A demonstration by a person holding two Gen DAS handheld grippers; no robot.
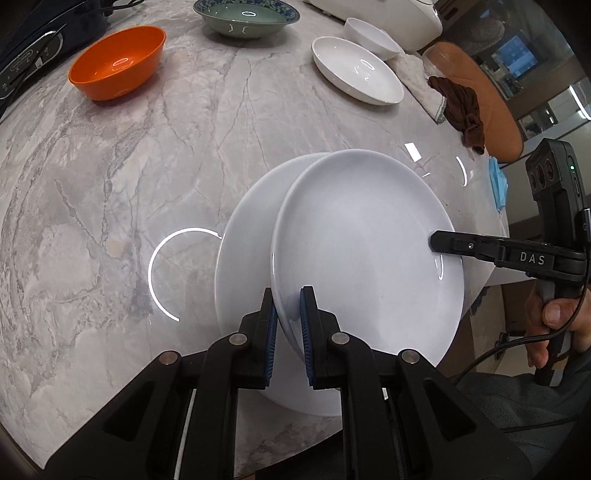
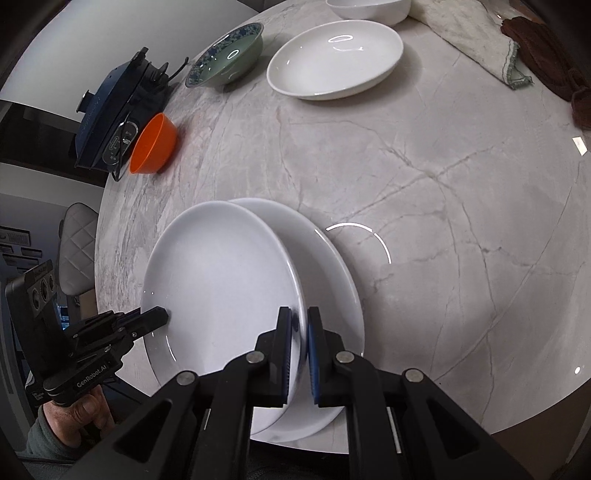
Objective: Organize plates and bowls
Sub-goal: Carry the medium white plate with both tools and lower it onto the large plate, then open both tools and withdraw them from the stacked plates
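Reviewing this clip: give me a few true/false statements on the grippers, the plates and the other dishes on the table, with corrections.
1. Both grippers grip the rim of the same upper white plate. True: the left gripper and the right gripper each pinch its rim.
2. The upper plate lies flat and centred on the lower white plate. False: it is tilted and offset from it.
3. The orange bowl is stacked inside the green patterned bowl. False: they stand apart on the marble table.
4. A brown cloth lies near the table edge. True.
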